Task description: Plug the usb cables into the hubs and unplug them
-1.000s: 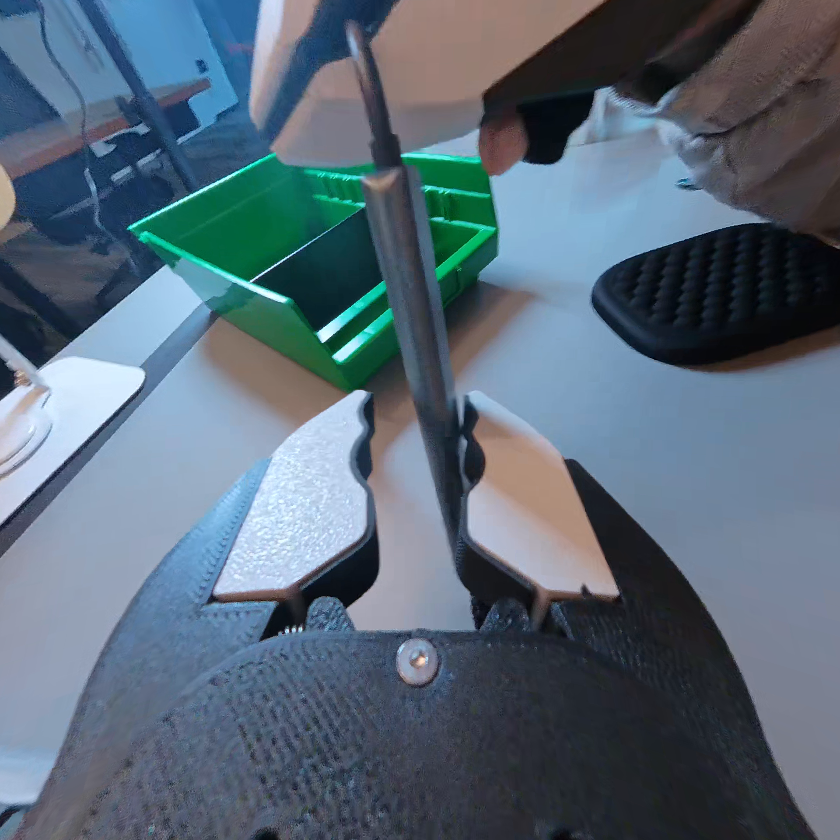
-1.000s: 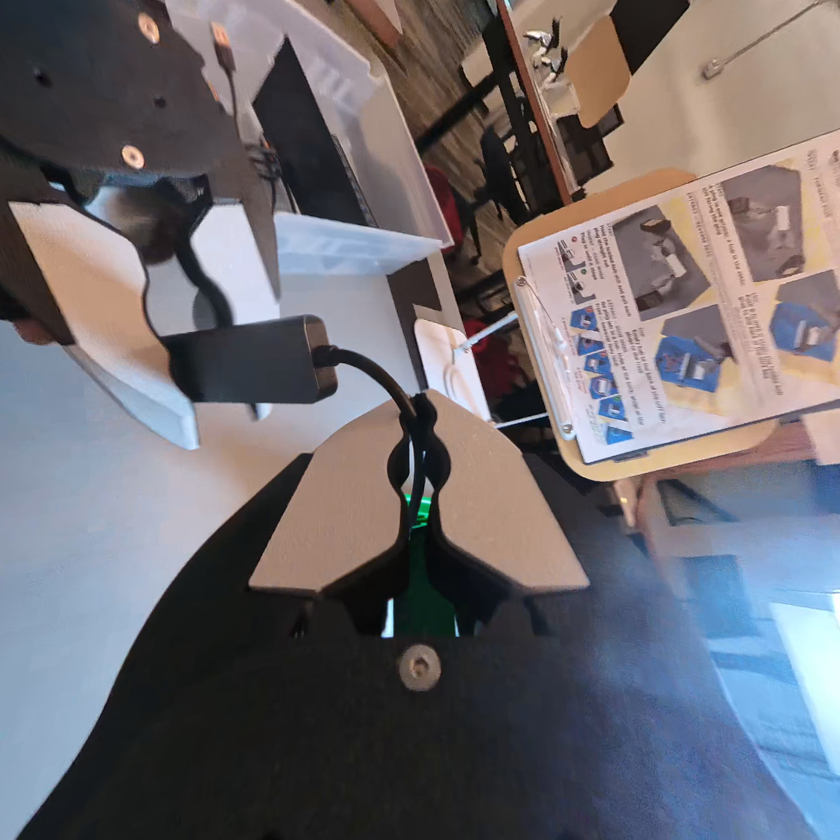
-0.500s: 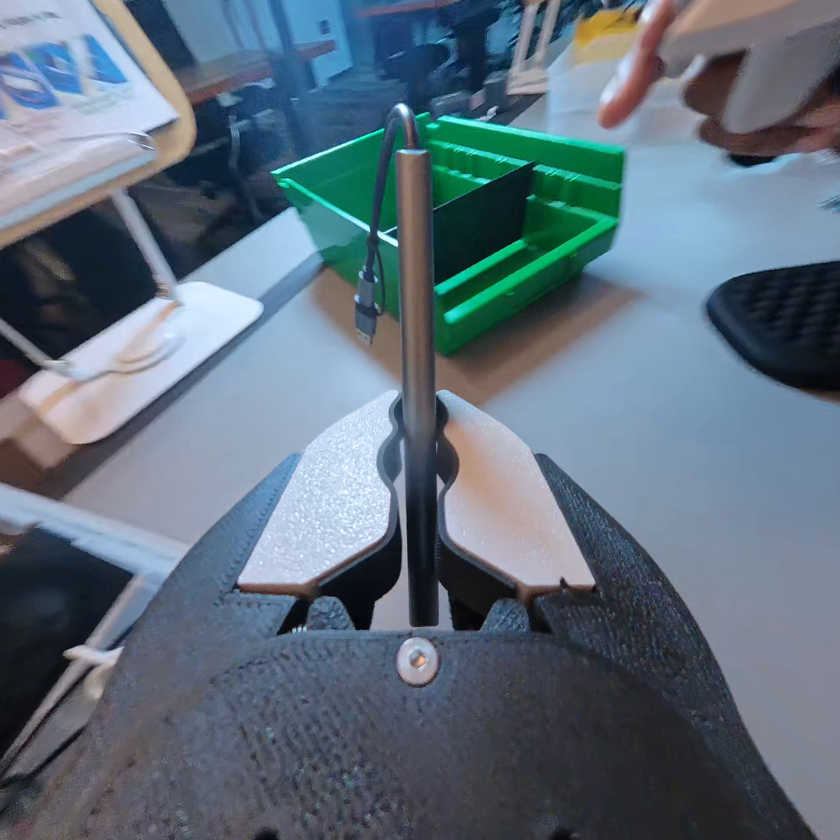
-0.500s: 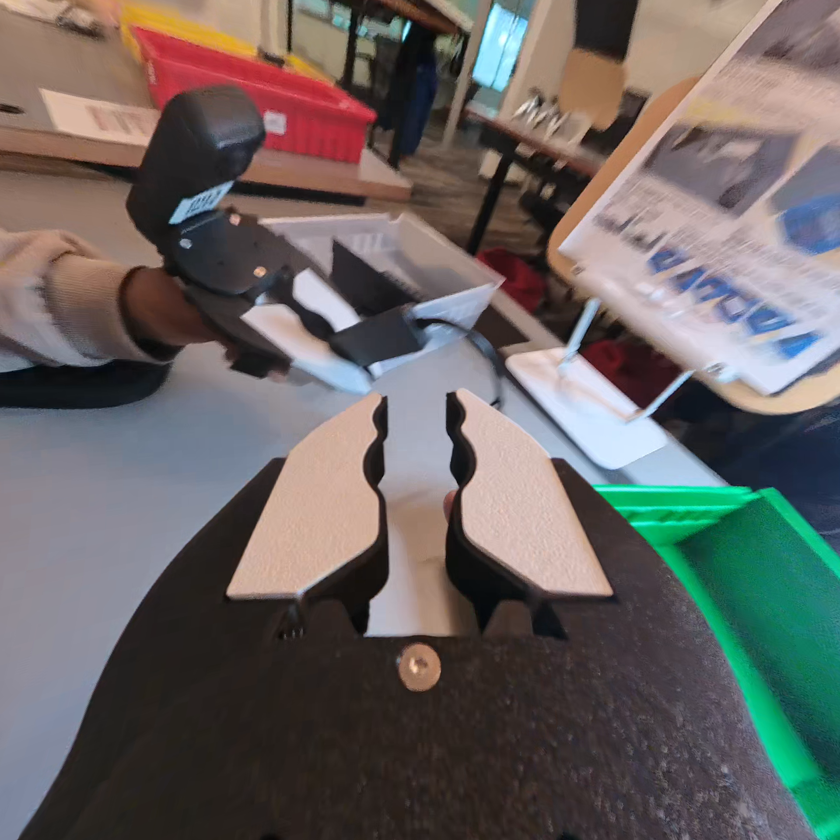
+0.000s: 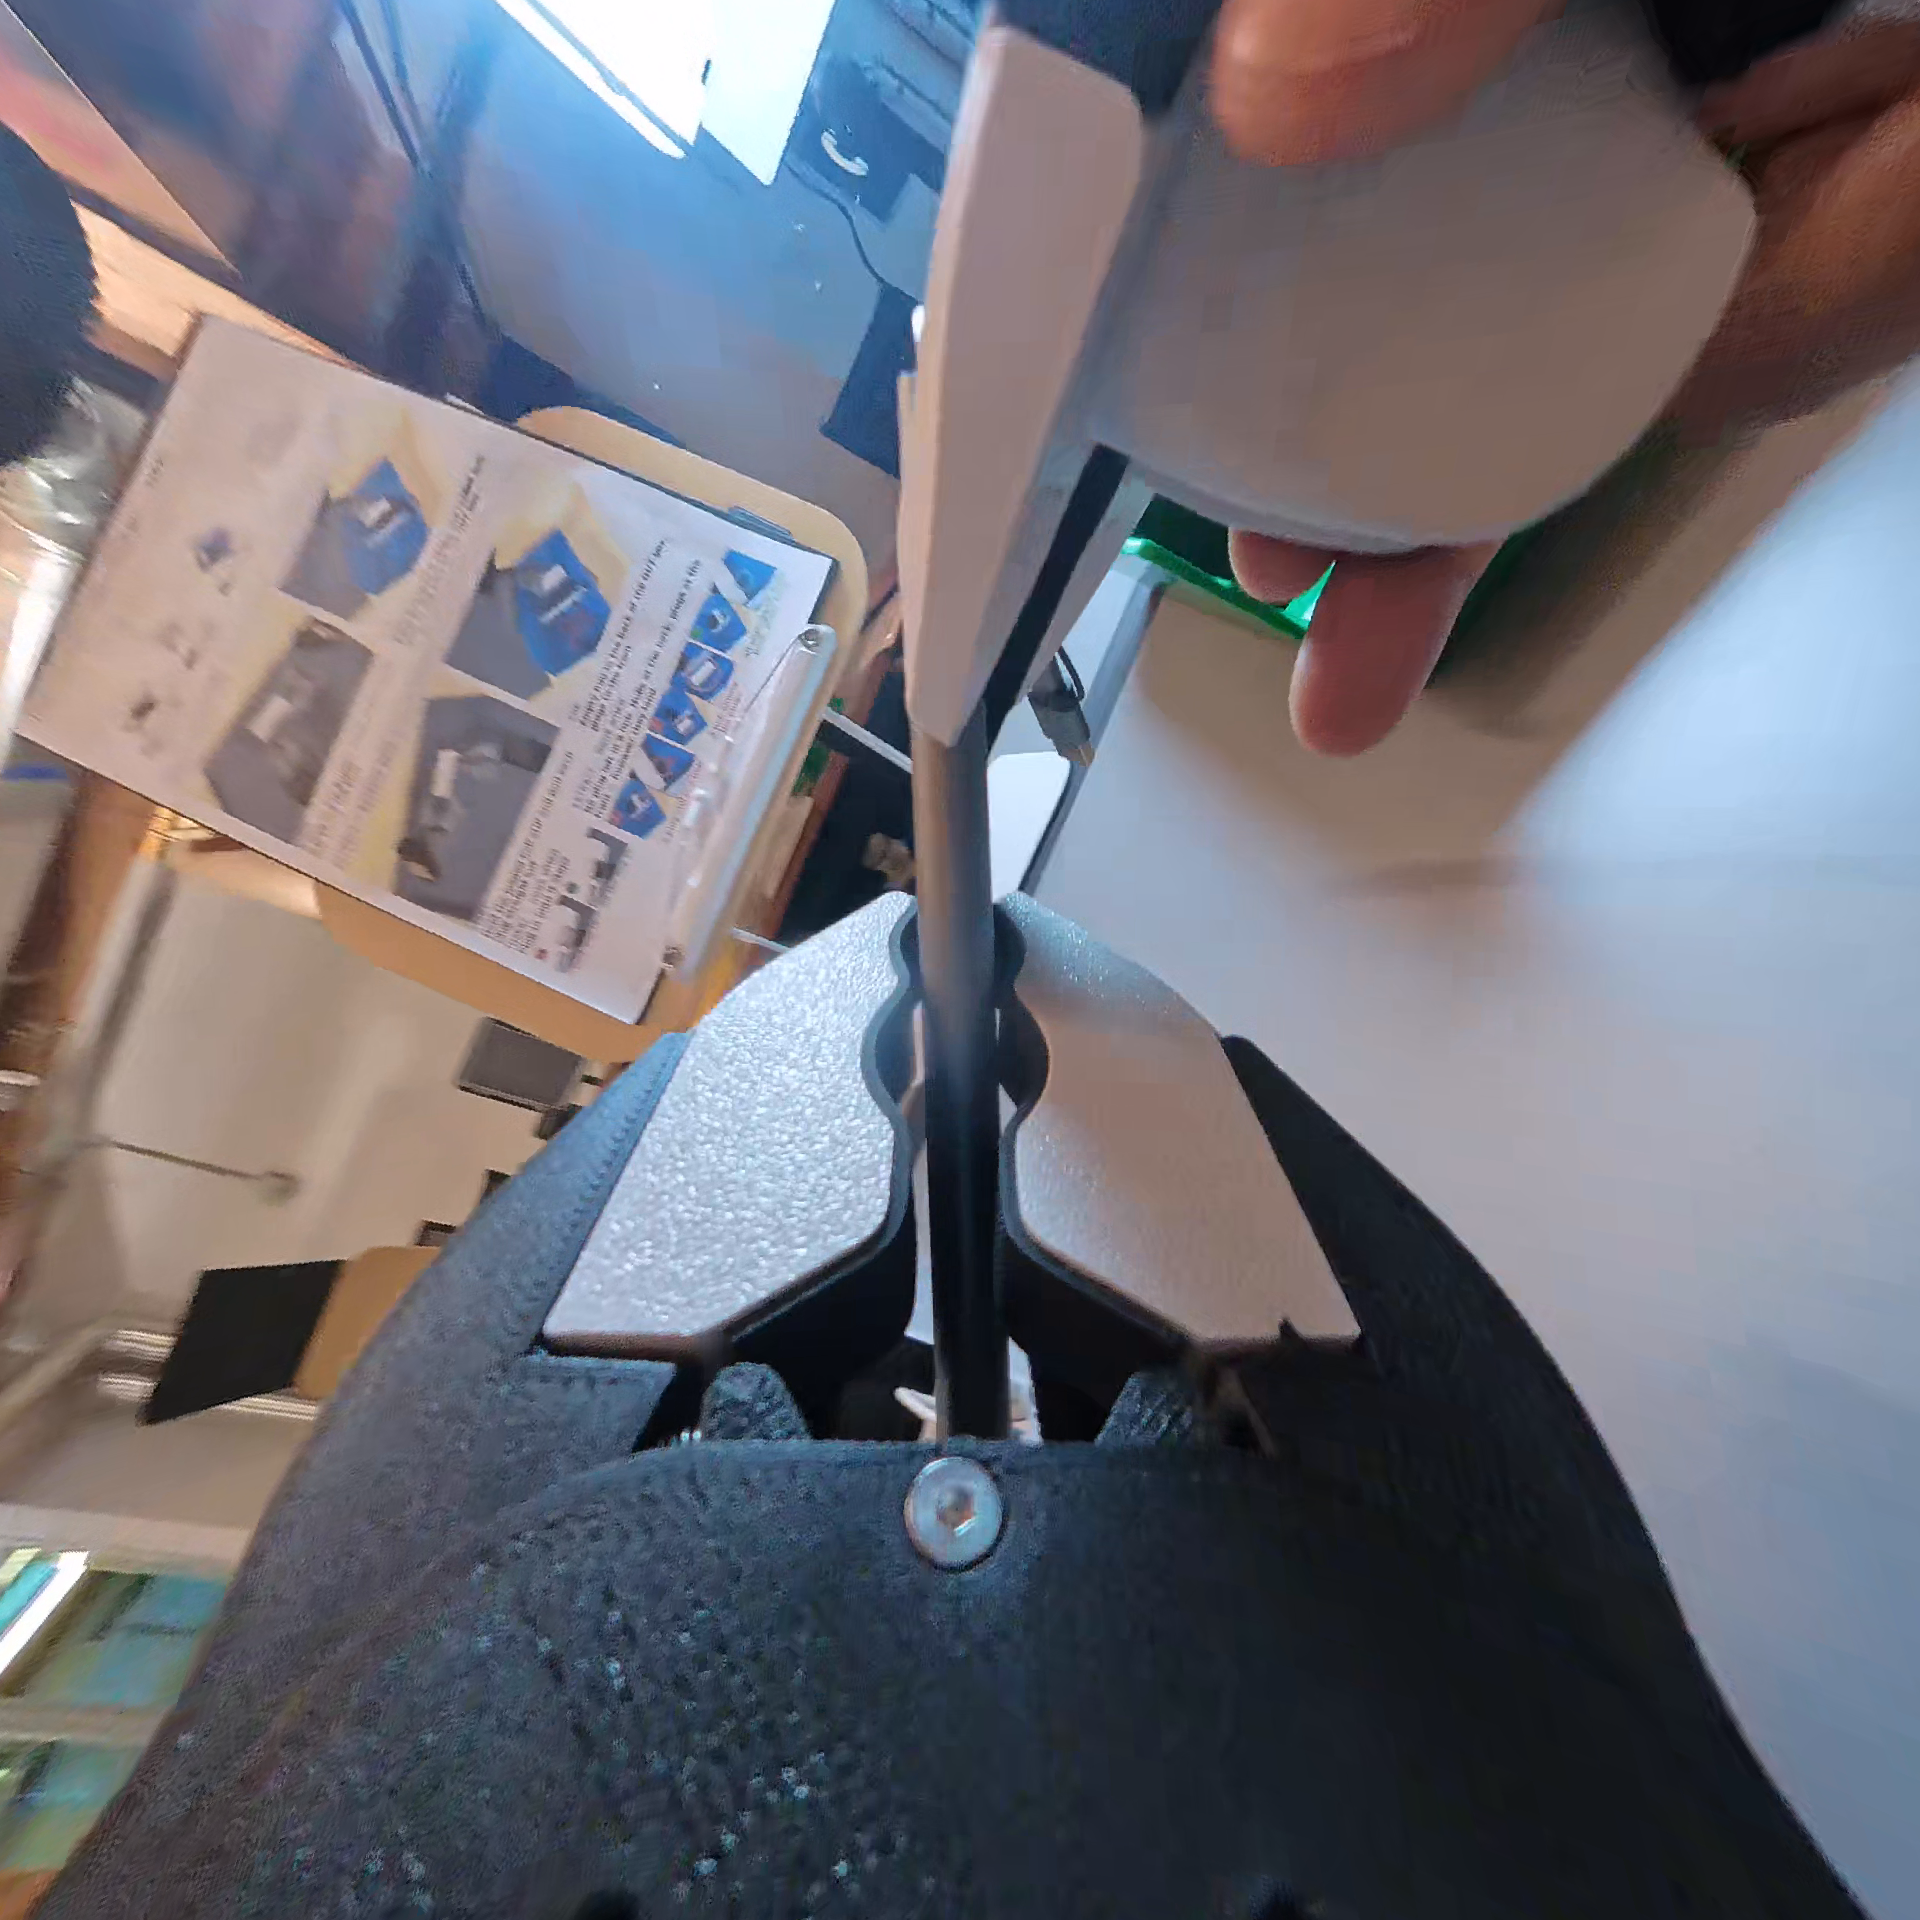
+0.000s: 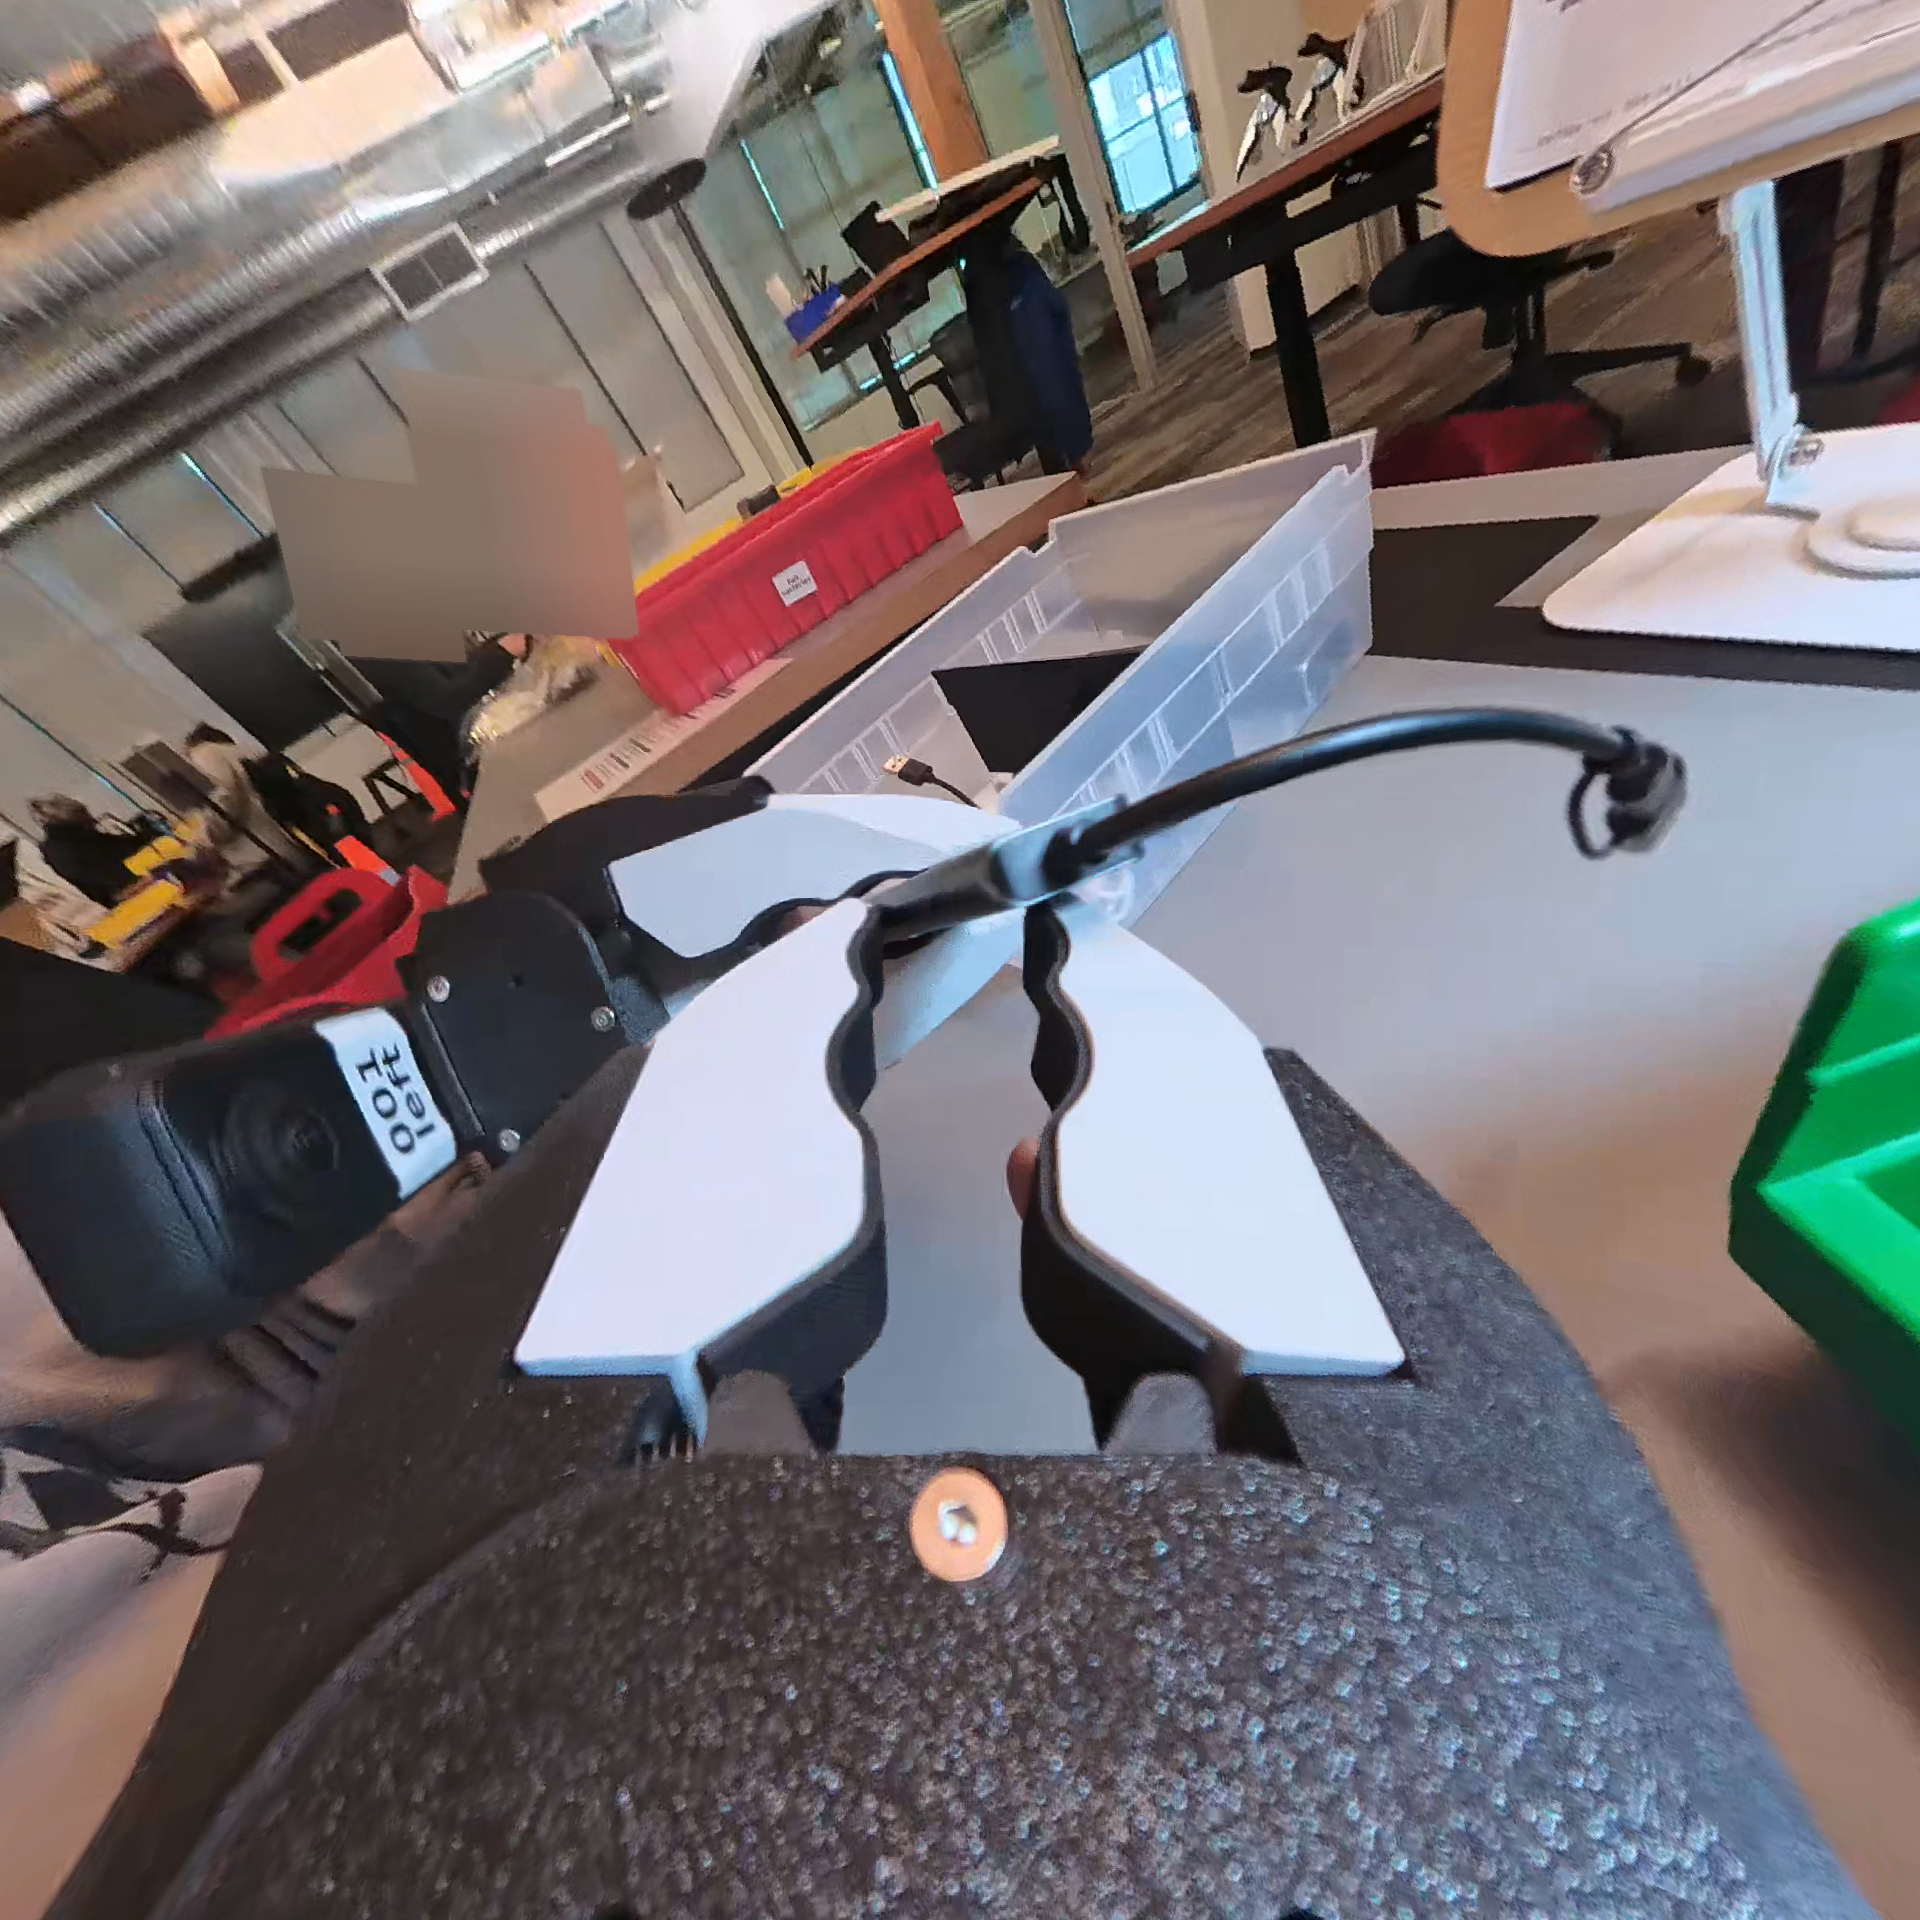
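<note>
My left gripper (image 5: 956, 920) is shut on a slim dark grey USB hub (image 5: 951, 831), seen edge-on between its pads. In the right wrist view the hub (image 6: 987, 868) sticks out of the left gripper (image 6: 894, 883), and its short black cable (image 6: 1351, 732) arcs right to a free plug (image 6: 1626, 790) in the air. My right gripper (image 6: 945, 925) is open and empty, its fingertips just under the hub's cable end. In the left wrist view the right gripper's white finger (image 5: 997, 416) hangs over the hub's far end, and a plug (image 5: 1065, 717) dangles behind it.
A clear bin (image 6: 1195, 644) with a black divider and a loose USB cable (image 6: 914, 769) stands behind the hub. A green bin (image 6: 1849, 1195) is at the right. A clipboard stand with a printed sheet (image 5: 447, 675) and its white base (image 6: 1714, 561) are at the table's edge. Across from one pair of fingers to the other is roughly 4 centimeters.
My right gripper let go of the hub's cable, opened, and has come close to the hub's cable end. My left gripper closed on the hub and has rolled with it.
</note>
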A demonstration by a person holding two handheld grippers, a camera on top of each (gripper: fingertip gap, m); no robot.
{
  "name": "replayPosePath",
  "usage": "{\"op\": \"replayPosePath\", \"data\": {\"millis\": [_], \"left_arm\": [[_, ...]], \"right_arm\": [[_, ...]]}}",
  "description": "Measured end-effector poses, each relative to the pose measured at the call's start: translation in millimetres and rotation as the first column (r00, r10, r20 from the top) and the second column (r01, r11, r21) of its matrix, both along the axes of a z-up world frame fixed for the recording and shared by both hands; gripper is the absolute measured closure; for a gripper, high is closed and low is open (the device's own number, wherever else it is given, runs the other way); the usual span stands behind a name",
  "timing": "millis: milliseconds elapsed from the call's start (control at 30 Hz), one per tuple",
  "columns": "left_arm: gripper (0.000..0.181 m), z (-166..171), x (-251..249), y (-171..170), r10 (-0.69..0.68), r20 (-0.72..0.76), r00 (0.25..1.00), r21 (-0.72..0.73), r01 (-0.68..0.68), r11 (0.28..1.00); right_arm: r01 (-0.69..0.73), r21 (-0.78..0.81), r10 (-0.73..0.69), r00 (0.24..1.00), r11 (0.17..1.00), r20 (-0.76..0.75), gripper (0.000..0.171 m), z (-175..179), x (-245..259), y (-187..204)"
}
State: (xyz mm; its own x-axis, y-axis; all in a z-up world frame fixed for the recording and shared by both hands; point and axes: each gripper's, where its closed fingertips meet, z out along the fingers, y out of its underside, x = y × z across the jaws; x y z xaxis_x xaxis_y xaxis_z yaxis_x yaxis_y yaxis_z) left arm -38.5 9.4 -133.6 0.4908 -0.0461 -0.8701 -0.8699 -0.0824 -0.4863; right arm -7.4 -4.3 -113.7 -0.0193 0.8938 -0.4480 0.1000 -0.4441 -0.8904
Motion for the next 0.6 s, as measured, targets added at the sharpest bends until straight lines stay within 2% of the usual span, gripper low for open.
{"op": "replayPosePath", "data": {"millis": [67,167,267,300,367,433,500,533,567,600], "left_arm": [[0.17,1,-1,0,0.014,-0.071,0.997,0.023,-0.012,1.0],[0.171,0,-1,-1,0.042,-0.198,0.979,0.051,-0.033,0.998],[0.171,-1,6,-1,0.03,-0.273,0.962,0.065,-0.013,0.998],[0.171,-2,11,-2,0.012,-0.3,0.954,0.07,0.01,0.998],[0.17,-6,13,-2,-0.002,-0.319,0.948,0.061,0.023,0.998],[0.164,-11,19,-4,-0.104,-0.192,0.976,0.011,0.108,0.994],[0.148,-17,27,-8,-0.238,0.076,0.968,-0.082,0.244,0.966],[0.14,-18,31,-12,-0.291,0.249,0.924,-0.115,0.326,0.938],[0.13,-15,36,-18,-0.333,0.43,0.839,-0.124,0.42,0.899],[0.129,-9,39,-23,-0.35,0.588,0.729,-0.113,0.503,0.857]], "right_arm": [[-0.016,-0.055,0.016,1.0,0.998,-0.008,0.144,-1,2,2],[-0.082,-0.185,0.082,0.997,0.979,-0.006,0.124,-4,1,-5],[-0.072,-0.337,0.067,0.997,0.939,-0.026,0.134,-10,2,2],[-0.074,-0.368,0.069,0.997,0.927,-0.026,0.143,-14,2,5],[-0.104,-0.401,0.097,0.995,0.91,-0.039,0.146,-19,3,5],[-0.15,-0.404,0.125,0.988,0.902,-0.087,0.15,-15,5,4],[-0.154,-0.308,0.125,0.986,0.939,-0.111,0.16,-10,8,8],[-0.152,-0.234,0.119,0.982,0.96,-0.15,0.161,-3,12,13],[-0.194,-0.154,0.162,0.967,0.969,-0.197,0.16,5,17,13],[-0.208,-0.063,0.187,0.951,0.976,-0.247,0.16,15,24,15]]}}
